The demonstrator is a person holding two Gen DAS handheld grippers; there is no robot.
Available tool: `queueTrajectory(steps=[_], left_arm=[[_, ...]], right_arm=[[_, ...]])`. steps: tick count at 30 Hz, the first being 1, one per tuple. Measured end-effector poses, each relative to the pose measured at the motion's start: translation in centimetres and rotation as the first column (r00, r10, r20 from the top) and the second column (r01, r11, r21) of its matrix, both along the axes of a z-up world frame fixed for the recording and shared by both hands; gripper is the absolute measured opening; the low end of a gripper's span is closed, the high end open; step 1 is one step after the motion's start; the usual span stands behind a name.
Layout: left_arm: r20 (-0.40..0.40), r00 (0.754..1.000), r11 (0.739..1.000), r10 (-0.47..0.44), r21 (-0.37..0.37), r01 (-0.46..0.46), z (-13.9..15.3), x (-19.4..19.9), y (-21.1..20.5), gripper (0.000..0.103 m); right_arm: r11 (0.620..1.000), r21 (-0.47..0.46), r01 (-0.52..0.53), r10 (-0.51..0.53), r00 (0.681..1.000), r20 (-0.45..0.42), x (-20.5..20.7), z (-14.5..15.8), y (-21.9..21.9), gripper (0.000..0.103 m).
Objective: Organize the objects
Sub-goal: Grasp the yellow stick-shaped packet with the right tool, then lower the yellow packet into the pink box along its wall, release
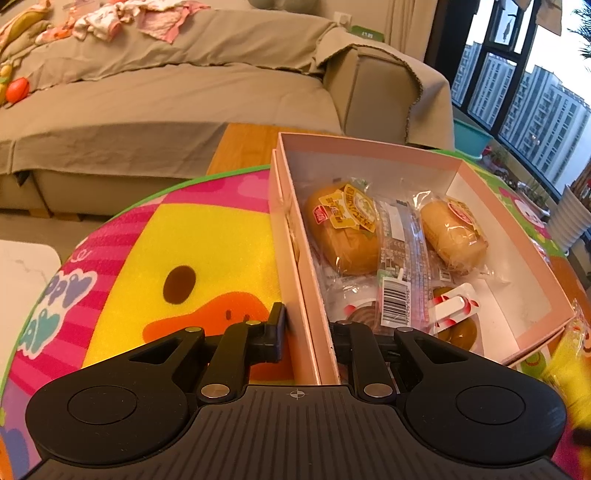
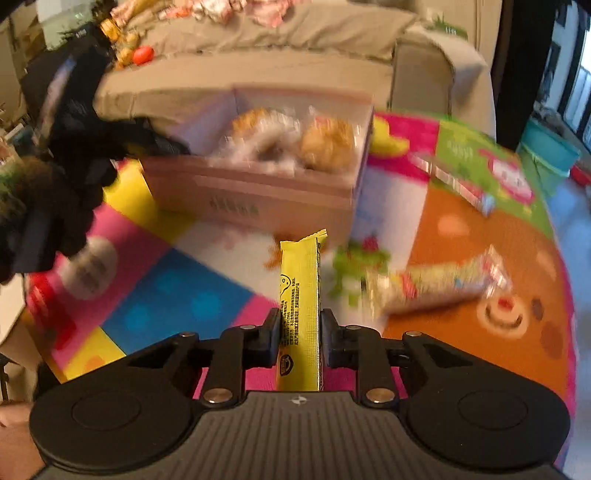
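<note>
Living-room setting, colourful play mat for a worktop, beige sofa behind. Yellow snack packet clenched upright in the right tongs, just near of the pink box. Left tongs pinched shut on the box's near-left wall, steadying it. Wrapped cakes already inside. Best carried over the rim, lowered onto bare floor at the right side, then released. More packets lying right.

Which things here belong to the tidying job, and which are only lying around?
Job:
pink box, its wall held by the left gripper
wrapped buns in the box
yellow packet in the right gripper
loose snack on the mat

Lying about:
sofa
clothes
orange ball
</note>
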State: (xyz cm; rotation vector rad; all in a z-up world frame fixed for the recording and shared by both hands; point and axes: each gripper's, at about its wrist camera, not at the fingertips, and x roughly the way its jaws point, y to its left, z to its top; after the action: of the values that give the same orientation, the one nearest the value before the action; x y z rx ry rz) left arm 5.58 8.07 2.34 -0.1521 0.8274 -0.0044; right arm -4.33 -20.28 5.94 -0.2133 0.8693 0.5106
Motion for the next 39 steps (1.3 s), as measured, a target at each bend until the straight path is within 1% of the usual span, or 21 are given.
queueTrajectory(steps=[4, 7, 10, 12, 15, 17, 18, 20, 21, 23, 24, 26, 28, 31, 35, 39], left_arm=[[0.000, 1.000, 1.000, 0.000, -0.004, 0.000, -0.1, 0.0, 0.0, 0.018], [0.000, 1.000, 1.000, -0.001, -0.006, 0.001, -0.1, 0.0, 0.1, 0.018], [0.002, 1.000, 1.000, -0.003, -0.006, 0.003, 0.0, 0.0, 0.1, 0.018], [0.005, 1.000, 1.000, -0.003, -0.008, 0.003, 0.0, 0.0, 0.1, 0.018], [0.009, 1.000, 1.000, -0.006, -0.010, 0.006, 0.0, -0.1, 0.1, 0.018], [0.012, 1.000, 1.000, -0.010, -0.013, 0.011, 0.0, -0.1, 0.1, 0.019], [0.013, 1.000, 1.000, -0.012, -0.016, 0.013, 0.0, -0.2, 0.2, 0.019], [0.015, 1.000, 1.000, -0.015, -0.022, 0.016, -0.1, -0.1, 0.3, 0.019], [0.015, 1.000, 1.000, -0.016, -0.024, 0.017, -0.1, -0.1, 0.3, 0.019], [0.016, 1.000, 0.999, -0.018, -0.027, 0.018, -0.1, -0.1, 0.4, 0.019], [0.016, 1.000, 0.999, -0.019, -0.028, 0.019, -0.1, -0.1, 0.4, 0.019], [0.015, 1.000, 0.999, -0.020, -0.030, 0.021, -0.1, -0.1, 0.4, 0.019], [0.015, 1.000, 0.999, -0.020, -0.028, 0.021, -0.1, -0.1, 0.4, 0.019], [0.015, 1.000, 0.999, -0.017, -0.029, 0.017, -0.1, -0.1, 0.4, 0.019], [0.011, 1.000, 1.000, -0.014, -0.020, 0.014, -0.1, 0.0, 0.3, 0.018], [0.009, 1.000, 1.000, -0.014, -0.010, 0.014, 0.0, 0.0, 0.2, 0.018]], right_arm=[[0.996, 0.084, -0.027, 0.018, 0.994, 0.107, 0.2, 4.8, 0.3, 0.022], [0.985, 0.170, -0.021, -0.007, 0.987, 0.163, 2.1, 8.2, 1.0, 0.022], [0.968, 0.250, -0.027, -0.023, 0.980, 0.196, 4.5, 10.1, 2.5, 0.022], [0.955, 0.296, -0.024, -0.029, 0.984, 0.174, 6.5, 10.5, 3.9, 0.022], [0.937, 0.348, -0.009, -0.031, 0.994, 0.109, 9.9, 10.1, 6.4, 0.022], [0.926, 0.377, 0.021, -0.043, 0.998, 0.050, 12.0, 9.2, 7.9, 0.022], [0.916, 0.399, 0.045, -0.051, 0.999, 0.004, 13.4, 8.6, 8.6, 0.022], [0.901, 0.423, 0.093, -0.074, 0.995, -0.062, 15.4, 7.4, 9.6, 0.022], [0.896, 0.428, 0.118, -0.089, 0.992, -0.087, 16.3, 6.7, 10.2, 0.022], [0.887, 0.437, 0.151, -0.101, 0.986, -0.136, 17.6, 5.2, 11.1, 0.027], [0.880, 0.444, 0.167, -0.104, 0.981, -0.163, 18.0, 4.5, 11.3, 0.027], [0.879, 0.448, 0.164, -0.096, 0.981, -0.170, 18.2, 3.9, 11.5, 0.027], [0.890, 0.432, 0.147, -0.098, 0.986, -0.134, 17.6, 3.9, 11.4, 0.028], [0.907, 0.400, 0.134, -0.117, 0.991, -0.065, 16.5, 4.5, 9.9, 0.029], [0.940, 0.317, 0.125, -0.151, 0.987, 0.057, 14.7, 5.3, 6.8, 0.044], [0.954, 0.243, 0.174, -0.203, 0.974, 0.103, 14.2, 5.2, 2.4, 0.052]])
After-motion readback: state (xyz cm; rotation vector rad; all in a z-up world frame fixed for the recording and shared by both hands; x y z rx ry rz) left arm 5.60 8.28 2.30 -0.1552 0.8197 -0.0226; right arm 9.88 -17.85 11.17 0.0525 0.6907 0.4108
